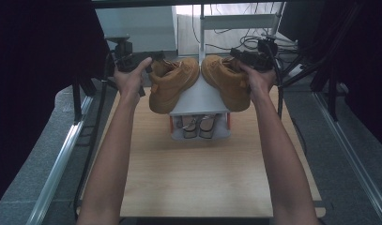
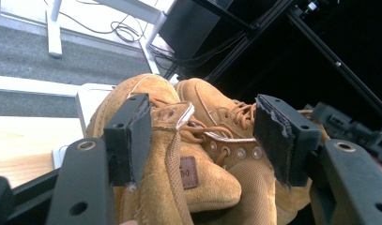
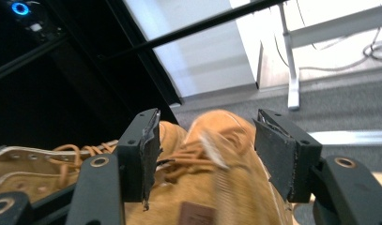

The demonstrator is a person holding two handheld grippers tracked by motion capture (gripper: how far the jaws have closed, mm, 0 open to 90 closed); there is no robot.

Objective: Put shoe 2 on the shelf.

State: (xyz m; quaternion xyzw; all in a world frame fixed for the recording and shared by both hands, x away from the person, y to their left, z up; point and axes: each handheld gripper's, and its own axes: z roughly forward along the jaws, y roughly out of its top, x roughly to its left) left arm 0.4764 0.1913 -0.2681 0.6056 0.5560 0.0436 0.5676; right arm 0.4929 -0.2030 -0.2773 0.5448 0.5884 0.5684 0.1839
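Note:
Two tan lace-up boots stand side by side on the top of a small white shoe rack [image 1: 200, 96]. In the high view my left gripper [image 1: 150, 63] is at the collar of the left boot [image 1: 172, 84], and my right gripper [image 1: 236, 56] is at the collar of the right boot [image 1: 226, 79]. In the left gripper view my left gripper [image 2: 205, 140] stands open, its jaws straddling the left boot [image 2: 170, 187], with the right boot [image 2: 226, 117] behind. In the right gripper view my right gripper [image 3: 210, 154] is open astride the right boot [image 3: 217, 187]; the pads stand off it.
The rack sits at the far end of a wooden table [image 1: 198, 178]. A pair of sandals [image 1: 198, 127] lies on its lower shelf. Metal rails run along both sides of the table. Cables and a white desk frame [image 1: 235, 21] lie beyond.

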